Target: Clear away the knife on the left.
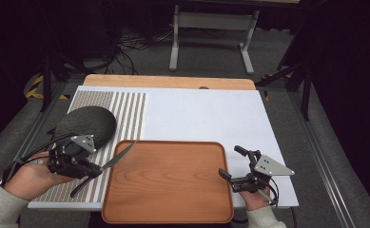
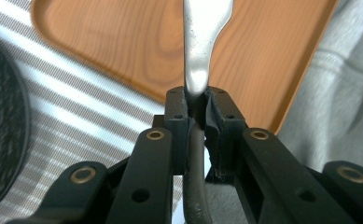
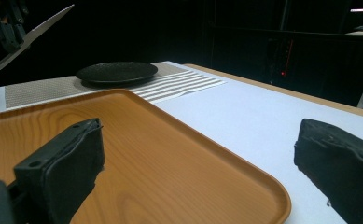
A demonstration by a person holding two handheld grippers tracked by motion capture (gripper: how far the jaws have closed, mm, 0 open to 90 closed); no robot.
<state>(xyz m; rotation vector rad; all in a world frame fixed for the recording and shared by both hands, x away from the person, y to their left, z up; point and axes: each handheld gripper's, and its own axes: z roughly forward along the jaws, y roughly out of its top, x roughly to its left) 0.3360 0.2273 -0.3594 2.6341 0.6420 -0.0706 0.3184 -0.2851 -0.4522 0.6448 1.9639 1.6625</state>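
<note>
Steel glints above the table as the left gripper (image 1: pixel 93 169), at eight o'clock in the high view, clamps a table knife (image 1: pixel 107 165) at the neck between blade and dark handle. The knife is lifted clear of the surface; its blade angles toward one o'clock, the tip over the near-left corner of the wooden tray (image 1: pixel 168 209), while the handle trails toward seven o'clock over the striped placemat (image 1: pixel 125 114). In the left gripper view the jaws stand narrow, pads pressed on the knife (image 2: pixel 198 60) from both sides, the tray (image 2: pixel 123 42) beneath it. A black textured plate (image 1: pixel 85 124) sits on the placemat at ten o'clock from the tray, just behind the left gripper. The right gripper (image 1: pixel 232 164) rests at four o'clock, beside the tray's right edge on the white table cover (image 1: pixel 206 114), its jaws wide apart with nothing between them. In the right gripper view the knife (image 3: pixel 30 35) hangs in the air at eleven o'clock, the plate (image 3: pixel 116 72) beyond the tray (image 3: pixel 160 154).
</note>
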